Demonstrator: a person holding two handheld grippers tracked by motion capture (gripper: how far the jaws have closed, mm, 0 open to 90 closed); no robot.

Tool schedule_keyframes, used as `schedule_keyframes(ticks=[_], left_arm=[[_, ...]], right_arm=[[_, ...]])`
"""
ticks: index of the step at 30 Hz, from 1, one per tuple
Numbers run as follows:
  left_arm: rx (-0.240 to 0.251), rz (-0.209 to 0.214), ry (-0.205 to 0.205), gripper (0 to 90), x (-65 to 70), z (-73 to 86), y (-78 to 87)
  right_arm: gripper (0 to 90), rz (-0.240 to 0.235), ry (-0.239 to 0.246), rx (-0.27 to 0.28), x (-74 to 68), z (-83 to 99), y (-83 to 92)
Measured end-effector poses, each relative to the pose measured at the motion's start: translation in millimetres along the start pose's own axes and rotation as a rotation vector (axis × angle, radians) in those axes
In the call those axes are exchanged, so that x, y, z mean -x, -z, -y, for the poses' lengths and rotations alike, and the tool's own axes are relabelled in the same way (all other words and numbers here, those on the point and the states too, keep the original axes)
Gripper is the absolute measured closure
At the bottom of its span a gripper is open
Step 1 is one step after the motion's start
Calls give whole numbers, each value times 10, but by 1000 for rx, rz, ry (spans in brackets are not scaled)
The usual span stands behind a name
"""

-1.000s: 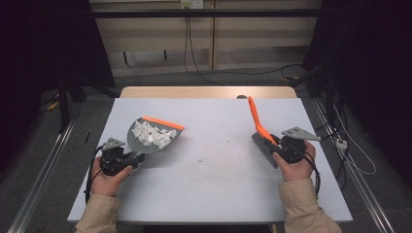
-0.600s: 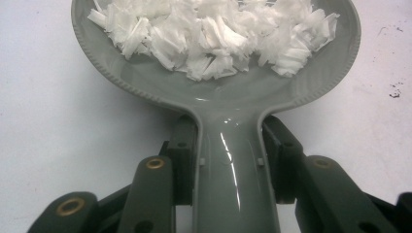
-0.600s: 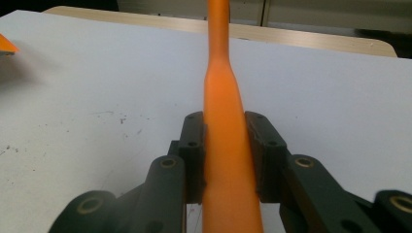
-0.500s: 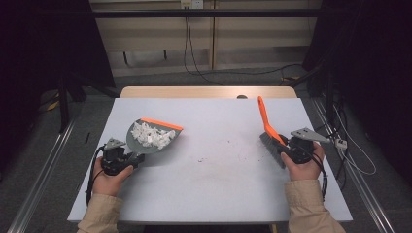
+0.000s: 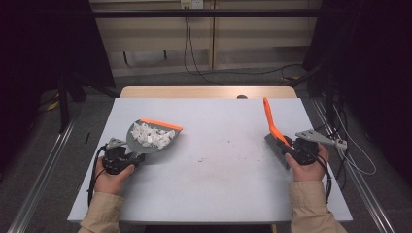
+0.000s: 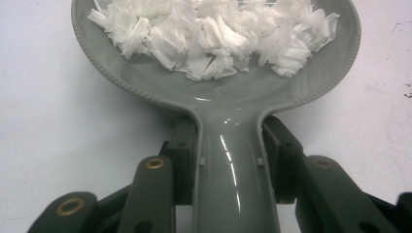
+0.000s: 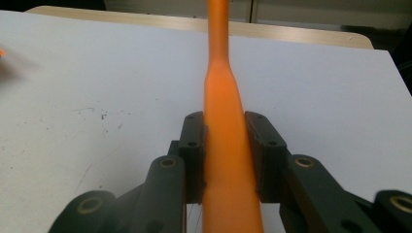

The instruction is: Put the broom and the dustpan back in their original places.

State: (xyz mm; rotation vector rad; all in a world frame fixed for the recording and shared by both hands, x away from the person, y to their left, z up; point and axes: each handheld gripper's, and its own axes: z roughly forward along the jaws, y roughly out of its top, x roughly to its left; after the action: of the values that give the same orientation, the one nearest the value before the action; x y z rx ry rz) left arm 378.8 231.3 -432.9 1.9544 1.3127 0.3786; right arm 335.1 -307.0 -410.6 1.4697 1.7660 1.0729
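A grey dustpan (image 5: pixel 141 145) with an orange lip lies on the left of the white table (image 5: pixel 209 194), and a heap of white paper shreds (image 5: pixel 153 136) sits in it. My left gripper (image 5: pixel 127 158) is shut on the pan's handle (image 6: pixel 231 165), a pad pressing on each side; the shreds (image 6: pixel 218 34) lie just ahead in the bowl. At the right, my right gripper (image 5: pixel 294 148) is shut on an orange brush (image 5: pixel 270 121). Its handle (image 7: pixel 223 121) points away toward the far edge, and its dark bristles (image 5: pixel 273 148) rest on the tabletop beside the gripper.
Fine dark specks (image 5: pixel 228 150) dot the table's middle between the two hands. A wooden strip (image 5: pixel 209 92) runs along the far edge. Cables (image 5: pixel 340 145) trail off the right side, and metal floor rails (image 5: pixel 39 179) flank the table.
My right hand has carried the brush a little to the right, toward the table's right side. The left hand and the dustpan have stayed where they were.
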Motion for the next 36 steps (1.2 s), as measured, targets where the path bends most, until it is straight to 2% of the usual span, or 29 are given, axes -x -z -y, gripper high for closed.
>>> schedule_keyframes(ticks=[13,31,36], left_arm=[[-6,-63,54,629,-43,-30,-95],[14,-95,56,628,7,-78,-136],[11,-96,56,628,14,-76,-151]], right_arm=[[715,20,5,-3,57,49,45],[715,39,14,-5,111,47,7],[715,51,4,14,146,26,26]])
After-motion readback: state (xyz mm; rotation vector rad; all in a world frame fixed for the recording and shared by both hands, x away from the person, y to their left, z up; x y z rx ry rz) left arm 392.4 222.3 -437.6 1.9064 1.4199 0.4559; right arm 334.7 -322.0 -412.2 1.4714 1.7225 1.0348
